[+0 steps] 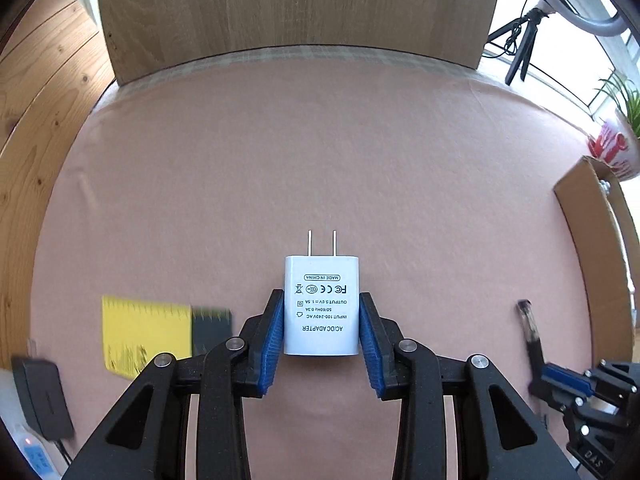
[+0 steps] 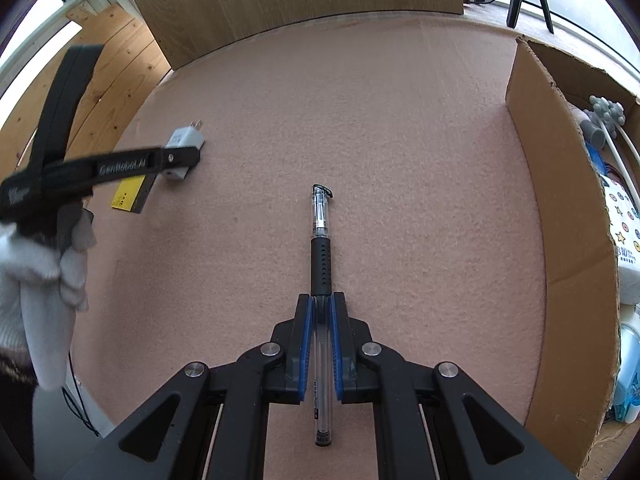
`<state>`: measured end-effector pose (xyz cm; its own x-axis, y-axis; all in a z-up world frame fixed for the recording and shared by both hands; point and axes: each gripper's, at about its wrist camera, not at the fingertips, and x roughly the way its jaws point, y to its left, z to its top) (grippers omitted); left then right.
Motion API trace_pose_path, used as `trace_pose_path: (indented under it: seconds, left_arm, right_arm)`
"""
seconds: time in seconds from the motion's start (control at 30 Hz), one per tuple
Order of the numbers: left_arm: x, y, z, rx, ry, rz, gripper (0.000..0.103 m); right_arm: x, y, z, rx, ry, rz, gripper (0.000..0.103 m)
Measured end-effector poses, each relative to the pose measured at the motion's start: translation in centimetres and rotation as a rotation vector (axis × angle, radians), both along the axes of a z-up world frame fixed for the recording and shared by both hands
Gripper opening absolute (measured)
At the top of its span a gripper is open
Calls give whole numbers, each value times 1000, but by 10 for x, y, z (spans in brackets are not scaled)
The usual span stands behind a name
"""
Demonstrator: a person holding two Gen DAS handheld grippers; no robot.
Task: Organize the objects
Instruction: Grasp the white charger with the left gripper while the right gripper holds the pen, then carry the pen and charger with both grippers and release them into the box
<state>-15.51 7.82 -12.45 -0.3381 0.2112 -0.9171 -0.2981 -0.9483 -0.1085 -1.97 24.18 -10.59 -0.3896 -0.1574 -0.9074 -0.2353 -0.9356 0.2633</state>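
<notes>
Two grips on: your left gripper clamps boxy white AC adapter, right gripper pinches clear-barrelled pen over fuzzy pink felt mat.

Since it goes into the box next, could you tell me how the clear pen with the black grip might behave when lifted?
The clear plastic pen with a black rubber grip looks rigid and light. The right gripper clamps its smooth barrel behind the grip, so it may slip or pivot. Being round, it could roll on the pink felt mat if dropped.

Home room: pine-panelled wall, potted plant, ring light.
</notes>
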Motion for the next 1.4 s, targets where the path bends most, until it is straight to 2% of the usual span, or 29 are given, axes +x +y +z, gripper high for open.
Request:
trace_pose_path:
  seconds: [0.17,0.27,0.4,0.7,1.0,1.17,1.4]
  left_arm:
    - [56,-6,0,98,-18,53,38]
    - [77,-9,-1,130,-45,62,38]
    - [92,-16,4,153,-44,85,38]
    - [91,-8,22,190,-22,93,38]
    - [81,41,53,224,24,23,38]
    - [78,84,74,246,50,-45,38]
    - [79,150,89,271,55,-144,38]
  right_arm:
    - [3,1,0,-18,4,-18,8]
    - [6,0,0,-26,2,-23,8]
    - [15,4,3,-37,5,-35,8]
    - [37,24,24,-44,49,-56,8]
    - [54,50,57,-46,127,-84,8]
    - [63,70,78,-38,186,-107,8]
    - [78,106,90,1,223,-160,8]
